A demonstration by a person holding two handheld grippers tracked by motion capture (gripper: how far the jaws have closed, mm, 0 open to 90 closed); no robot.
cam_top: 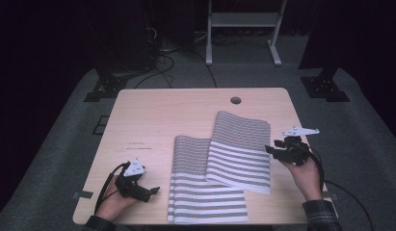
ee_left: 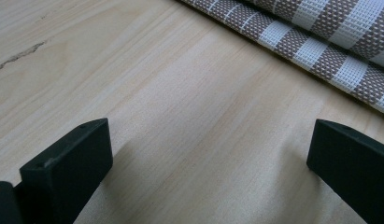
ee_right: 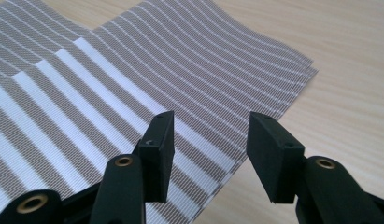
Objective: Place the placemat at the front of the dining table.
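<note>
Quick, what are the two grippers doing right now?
Left hand-held gripper: open, holding nothing.
Right hand-held gripper: open over the striped cloth, holding nothing.

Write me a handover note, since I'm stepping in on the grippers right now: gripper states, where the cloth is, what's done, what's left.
Left gripper: open, empty, low over bare table left of the striped cloth.
Right gripper: open, empty, at the cloth's right edge; its jaws hang just above that edge without gripping it.
Cloth: lies at the table's near middle, its right part folded over into a layered flap that sits askew.
Done: one fold, apparently.
Left: likely squaring the flap or folding again; neither gripper holds cloth.
</note>
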